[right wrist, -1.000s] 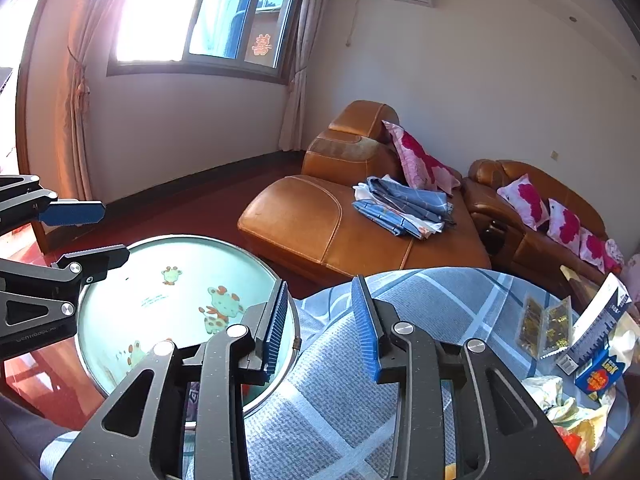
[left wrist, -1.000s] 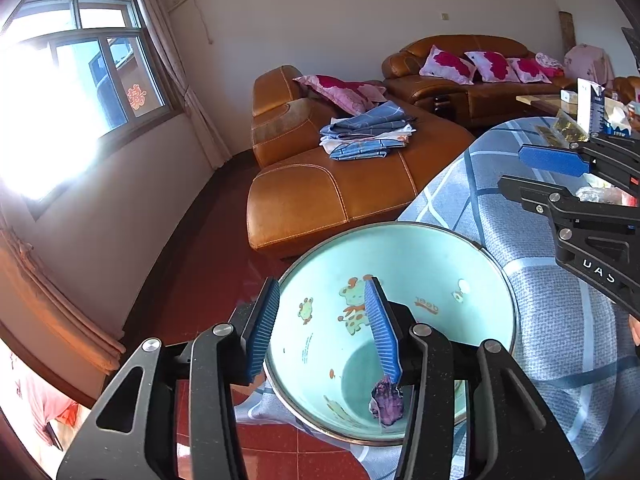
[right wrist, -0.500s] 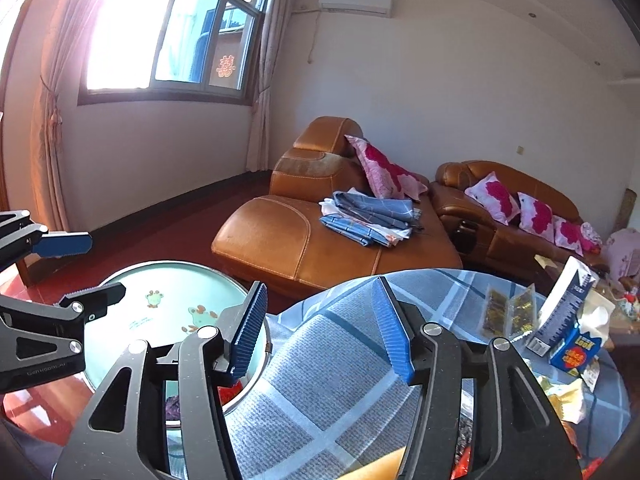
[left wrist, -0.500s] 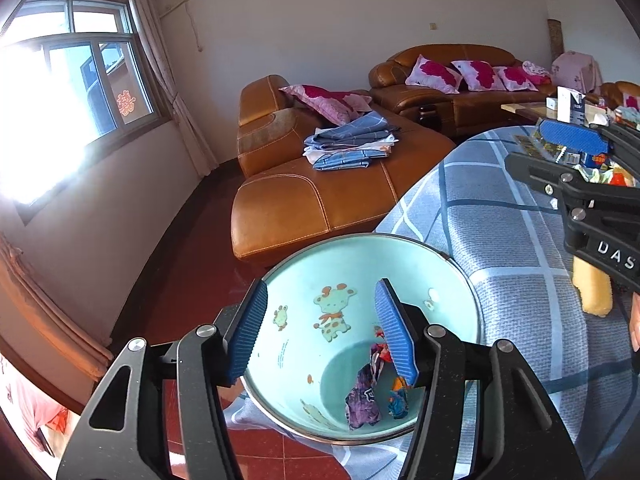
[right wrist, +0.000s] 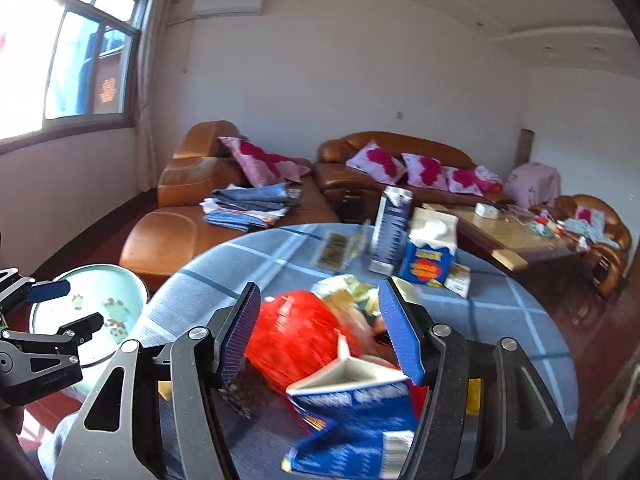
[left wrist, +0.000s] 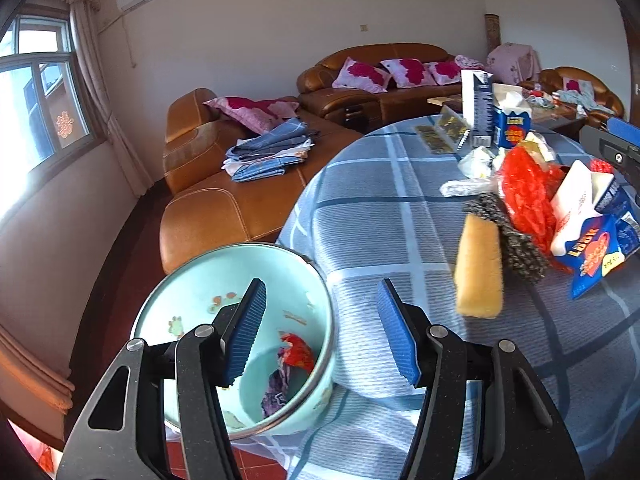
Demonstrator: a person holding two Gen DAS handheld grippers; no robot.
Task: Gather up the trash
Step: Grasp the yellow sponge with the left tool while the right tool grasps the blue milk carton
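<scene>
My left gripper [left wrist: 320, 330] hung spread and empty over the edge of the table [left wrist: 384, 216], beside the pale green basin [left wrist: 320, 300] — crumpled red and purple wrappers [left wrist: 288, 372] lay inside. My right gripper [right wrist: 316, 330] was opening, nothing pinched, above the trash pile [right wrist: 304, 336] on the table: red plastic bag, torn blue-and-white cartons, a yellow sponge [left wrist: 479, 268].

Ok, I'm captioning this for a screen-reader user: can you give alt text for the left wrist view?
The open left gripper, holding nothing, hovers between a mint-green basin with a few wrappers inside and a blue checked table. On the table lie a yellow sponge, red netting and blue cartons; brown sofas stand behind.
</scene>
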